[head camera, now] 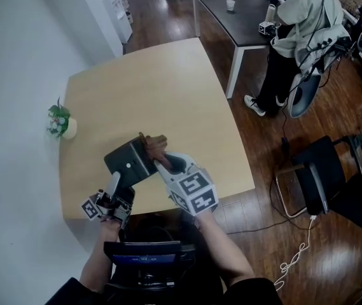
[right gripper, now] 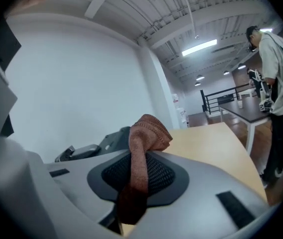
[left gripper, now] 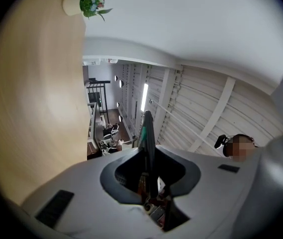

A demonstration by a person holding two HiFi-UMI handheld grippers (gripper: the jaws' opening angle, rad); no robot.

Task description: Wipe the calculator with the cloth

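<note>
Looking down from the head view, the calculator [head camera: 128, 161] is a flat dark slab with one small pale spot on the face that shows. It is held tilted above the near part of the light wooden table [head camera: 155, 88]. The left gripper [head camera: 119, 179] pinches its near edge, and the right gripper [head camera: 162, 161] holds a brown cloth [head camera: 154, 145] at its far right corner. A small potted plant [head camera: 60, 121] stands by the table's left edge.

In the left gripper view the calculator [left gripper: 148, 148] appears edge-on, thin and dark with a green streak near its top, clamped between the jaws.

In the right gripper view the jaws press on the rust-brown ribbed cloth [right gripper: 140, 153], which bunches above them. The calculator's [right gripper: 112, 139] dark grey body sits just behind.
</note>
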